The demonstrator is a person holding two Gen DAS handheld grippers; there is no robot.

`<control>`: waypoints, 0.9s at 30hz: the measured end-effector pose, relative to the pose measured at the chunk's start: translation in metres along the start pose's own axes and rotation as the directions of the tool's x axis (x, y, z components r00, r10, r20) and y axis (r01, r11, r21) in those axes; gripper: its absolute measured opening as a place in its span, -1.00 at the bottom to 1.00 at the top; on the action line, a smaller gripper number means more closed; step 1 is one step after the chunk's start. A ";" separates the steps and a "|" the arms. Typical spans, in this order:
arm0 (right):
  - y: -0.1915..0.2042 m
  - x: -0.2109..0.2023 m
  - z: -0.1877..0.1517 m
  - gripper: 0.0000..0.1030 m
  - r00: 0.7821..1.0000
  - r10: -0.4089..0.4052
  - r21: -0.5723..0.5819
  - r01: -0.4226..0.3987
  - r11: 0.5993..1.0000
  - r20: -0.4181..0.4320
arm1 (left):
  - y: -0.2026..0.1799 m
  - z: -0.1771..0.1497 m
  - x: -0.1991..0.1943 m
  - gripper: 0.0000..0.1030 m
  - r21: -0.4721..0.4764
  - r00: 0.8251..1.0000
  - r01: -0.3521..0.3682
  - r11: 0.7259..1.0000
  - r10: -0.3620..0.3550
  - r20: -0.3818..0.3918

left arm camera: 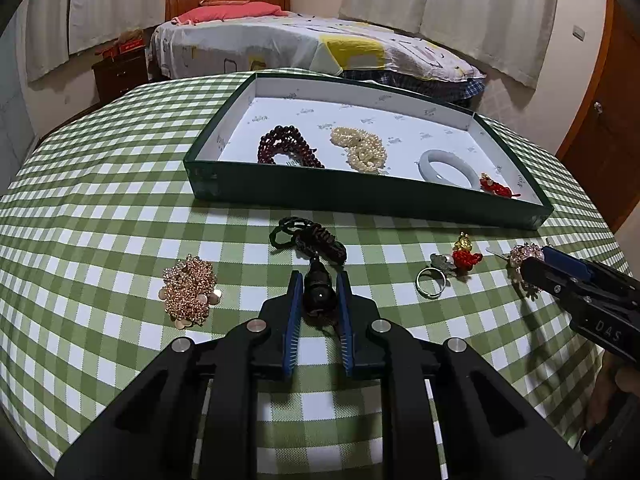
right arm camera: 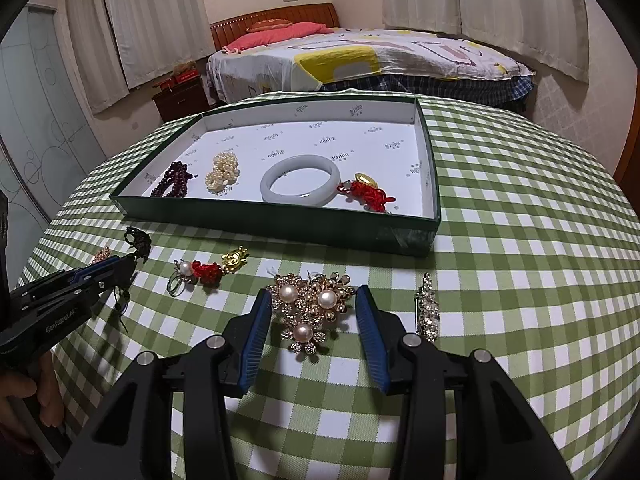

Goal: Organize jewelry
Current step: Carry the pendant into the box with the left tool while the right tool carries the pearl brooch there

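left gripper point(left arm camera: 320, 300): jaws pinched in on the dark bead pendant point(left arm camera: 318, 292), blue pads looking like they touch it on both sides, so it's pretty much got hold of it

pendant layout: the bead sits right between the fingers, its black braided cord point(left arm camera: 308, 238) trails straight ahead toward the green box point(left arm camera: 360, 196), so the long axis runs along the gripper's own line

key relation: box is dead ahead of the left gripper and just past the cord loop, so the carry looks like a lift and a short push forward over the near wall

right gripper point(right arm camera: 312, 320): jaws apart, straddling the pearl brooch point(right arm camera: 310, 308) without squeezing it, pads just beside its edges

who's nearer: left hand owns the pendant, right hand owns the brooch

textures: bead is glossy and hard, cord is knotted and floppy and will probably dangle; brooch is spiky gold metal with three smooth pearls

already in box: dark red beads point(left arm camera: 286, 148), pearl strand point(left arm camera: 360, 148), pale jade bangle point(right arm camera: 300, 180), red knot charm point(right arm camera: 366, 196)

still on the checked cloth point(left arm camera: 100, 200): gold sequin cluster point(left arm camera: 190, 290), ring point(left arm camera: 430, 282), red and gold charm point(left arm camera: 466, 254), crystal pin point(right arm camera: 428, 304)
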State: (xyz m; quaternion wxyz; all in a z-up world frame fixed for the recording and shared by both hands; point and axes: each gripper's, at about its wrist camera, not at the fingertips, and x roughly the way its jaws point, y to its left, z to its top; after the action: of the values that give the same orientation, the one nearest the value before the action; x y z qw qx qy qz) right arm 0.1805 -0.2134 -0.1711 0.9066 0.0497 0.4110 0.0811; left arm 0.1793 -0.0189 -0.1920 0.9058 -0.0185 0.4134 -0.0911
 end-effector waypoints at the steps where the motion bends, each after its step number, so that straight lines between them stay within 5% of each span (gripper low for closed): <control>1: 0.001 -0.001 0.000 -0.15 1.000 0.001 -0.001 -0.001 1.000 0.002 | -0.001 0.000 -0.002 -0.67 0.005 1.000 -0.002 1.000 0.002 0.006; 27: 0.008 -0.030 0.014 -0.15 0.996 0.021 -0.020 -0.019 1.000 0.084 | -0.006 0.025 -0.052 -0.67 0.007 0.988 0.017 1.000 -0.017 0.152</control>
State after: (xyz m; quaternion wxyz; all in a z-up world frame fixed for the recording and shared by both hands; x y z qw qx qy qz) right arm 0.1705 -0.2120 -0.1389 0.9226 0.0487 0.3714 0.0919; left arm 0.1637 -0.0165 -0.1359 0.9340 -0.0262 0.3425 -0.0983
